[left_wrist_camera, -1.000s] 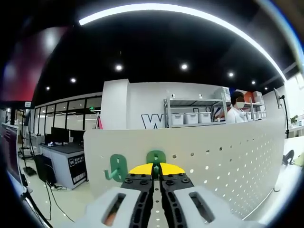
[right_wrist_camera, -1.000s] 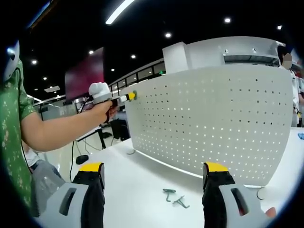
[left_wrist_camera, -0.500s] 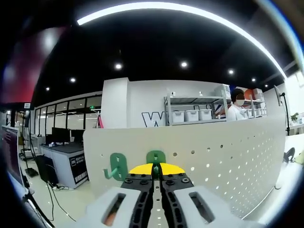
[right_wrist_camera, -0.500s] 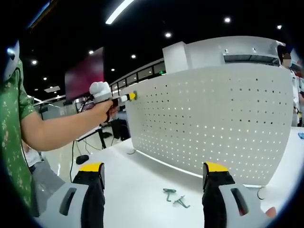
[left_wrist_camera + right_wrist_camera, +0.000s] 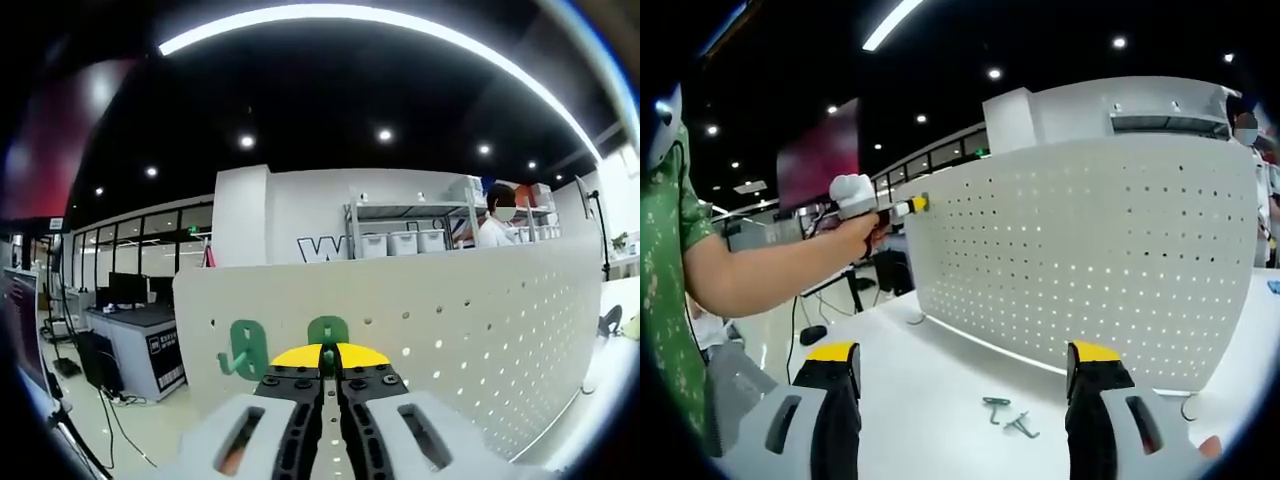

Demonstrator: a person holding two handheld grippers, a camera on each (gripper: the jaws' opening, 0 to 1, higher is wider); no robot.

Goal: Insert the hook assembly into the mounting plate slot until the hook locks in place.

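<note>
Almost nothing has moved in the last second: your left hand-held gripper (image 5: pixel 328 352) has stayed at the pegboard, and the left gripper view has only drifted a little. Its yellow-tipped jaws are pressed together on a green hook (image 5: pixel 327 331) held against the near end of the white perforated mounting plate (image 5: pixel 480 320). A second green hook (image 5: pixel 243 350) already hangs on the plate just to its left.

Your right hand-held gripper (image 5: pixel 965 368) has kept its place too, with its jaws spread wide and nothing between them, low over the white table (image 5: pixel 940 400).

The right gripper view gives you what the left one cannot: the whole broad face of the mounting plate (image 5: pixel 1090 250) standing upright on the table, your forearm (image 5: pixel 770 270) reaching to its left edge with the left hand-held gripper (image 5: pixel 912 204) at the upper corner, and spare metal hooks (image 5: pixel 1006 414) lying loose on the table in front of the plate, between the right jaws.

The left gripper view, looking over the plate's top edge, shows the room beyond: shelving (image 5: pixel 410 235) with storage bins, and a person (image 5: pixel 495 225) standing at the far right.
</note>
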